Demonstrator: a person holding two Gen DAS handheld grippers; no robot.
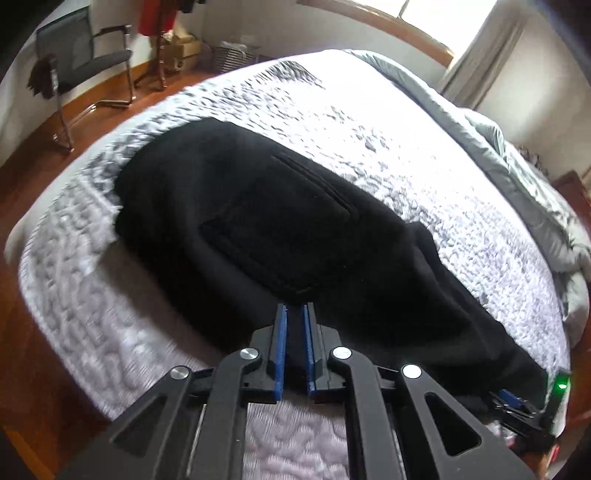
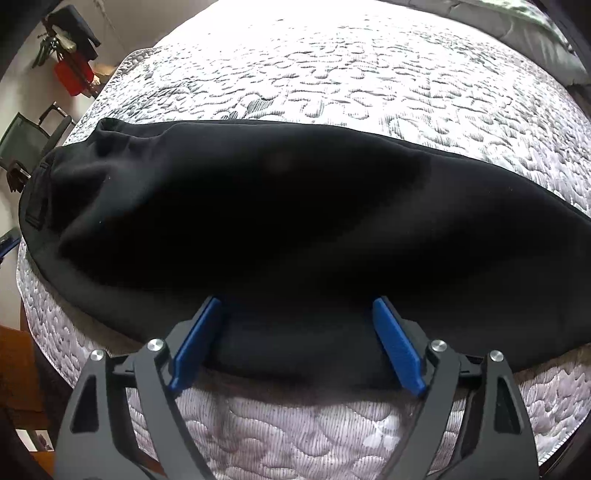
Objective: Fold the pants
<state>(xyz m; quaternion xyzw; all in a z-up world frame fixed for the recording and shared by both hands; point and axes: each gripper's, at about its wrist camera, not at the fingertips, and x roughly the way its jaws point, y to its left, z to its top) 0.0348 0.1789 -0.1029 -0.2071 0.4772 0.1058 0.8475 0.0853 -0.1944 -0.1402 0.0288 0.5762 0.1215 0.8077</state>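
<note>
Black pants (image 1: 266, 221) lie flat on a white quilted mattress (image 1: 406, 155), a back pocket facing up. My left gripper (image 1: 294, 314) sits over the near edge of the pants, its blue pads nearly together with a narrow gap and no cloth visibly pinched. In the right wrist view the pants (image 2: 295, 206) stretch across the mattress (image 2: 332, 66). My right gripper (image 2: 297, 306) is open wide, its blue pads (image 2: 397, 347) on either side of the near hem, which lies between them. The right gripper also shows in the left wrist view (image 1: 517, 404) at the lower right.
A grey duvet (image 1: 517, 155) is bunched along the far right side of the bed. A black chair (image 1: 85, 59) stands on the wooden floor (image 1: 33, 162) at the left, with a coat stand (image 1: 159, 29) and boxes behind. The mattress edge is close below both grippers.
</note>
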